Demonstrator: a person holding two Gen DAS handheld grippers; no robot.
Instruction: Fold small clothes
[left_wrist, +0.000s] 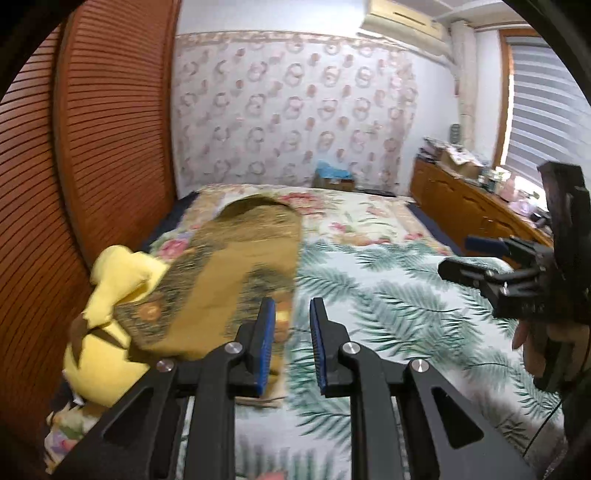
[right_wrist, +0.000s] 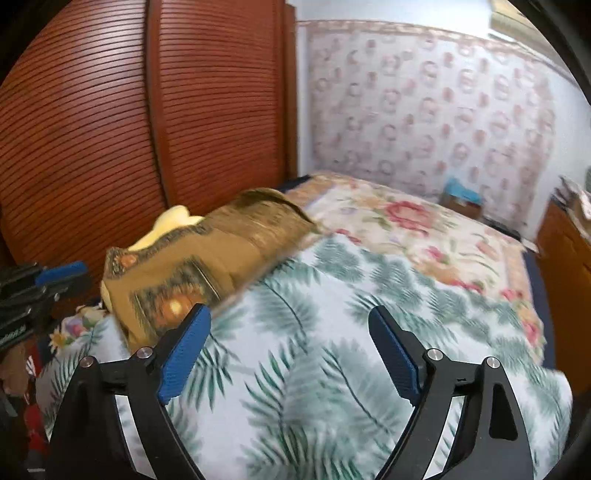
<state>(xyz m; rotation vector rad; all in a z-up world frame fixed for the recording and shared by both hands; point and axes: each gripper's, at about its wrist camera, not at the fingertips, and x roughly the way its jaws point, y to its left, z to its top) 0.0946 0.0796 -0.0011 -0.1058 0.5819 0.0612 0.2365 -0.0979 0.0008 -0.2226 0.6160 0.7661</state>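
Showing both grippers above a bed (left_wrist: 406, 295) spread with a palm-leaf cover, away from the work. The left gripper (left_wrist: 293, 343) has its blue pads a narrow gap apart with nothing between them; the right gripper (right_wrist: 290, 347) stands wide and empty. The task's garment, a brown patterned cloth (right_wrist: 192, 266), lies folded along the bed's edge by the louvred wardrobe door (right_wrist: 110, 129), draped partly over a yellow plush toy (left_wrist: 107, 325). Resting on that soft, uneven toy, the fold may slump or slide open by itself. A gripper reaching back in could snag the loose far end of the cloth and undo the layers, or nudge the toy and tip the cloth toward the bed's edge.
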